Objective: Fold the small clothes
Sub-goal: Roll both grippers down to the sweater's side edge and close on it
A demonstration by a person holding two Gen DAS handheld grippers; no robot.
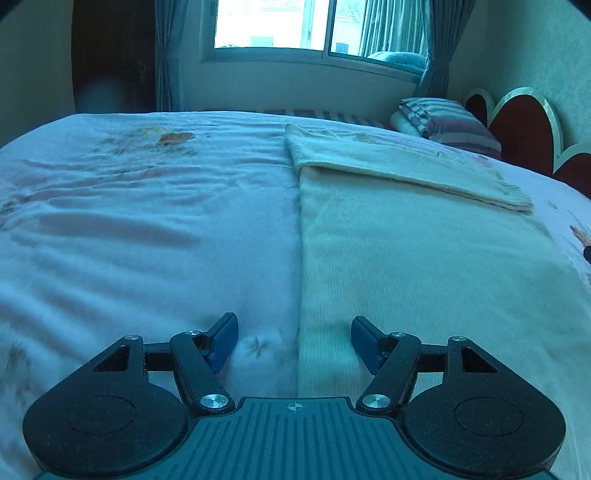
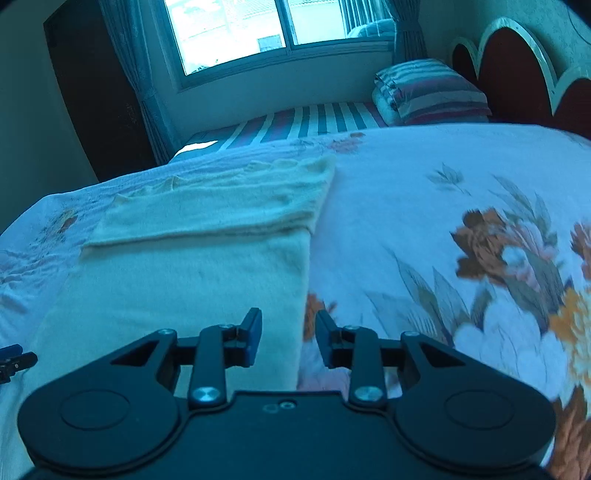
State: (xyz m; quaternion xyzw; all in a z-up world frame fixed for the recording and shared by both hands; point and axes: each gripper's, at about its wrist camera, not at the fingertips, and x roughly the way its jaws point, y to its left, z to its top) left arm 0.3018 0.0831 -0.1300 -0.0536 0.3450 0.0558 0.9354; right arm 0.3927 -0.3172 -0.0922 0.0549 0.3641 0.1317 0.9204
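Cream knitted garment [image 1: 424, 251] lies flat on the floral bedspread [image 1: 129, 221]; its far end is folded back over itself, so a doubled band [image 1: 388, 162] crosses the cloth at roughly 1 o'clock in the left wrist view. Fringed or ribbed edge visible at the band's right end; fabric detail otherwise blurred.

Left gripper [image 1: 293, 338]: jaws stand wide apart, nothing between the blue pads [image 1: 223, 341]. It sits over the garment's left straight edge at 6 o'clock, one pad above bedspread, the other above cream cloth. Whether the pads touch the fabric cannot be told.

Right gripper [image 2: 288, 338]: jaws part-way apart, a clear gap between them, nothing clamped. It sits over the garment's right edge [image 2: 303, 295], left pad over cream cloth, right pad over the flower print [image 2: 498, 251]. In this view the folded band lies at 11 o'clock.

Tip of the other tool shows at 9 o'clock, at the frame's left border [image 2: 14, 360].

Background: striped pillow [image 2: 432, 92] at 1 o'clock, window [image 2: 258, 29] at 12 o'clock, scalloped red headboard [image 2: 517, 62] at 2 o'clock.
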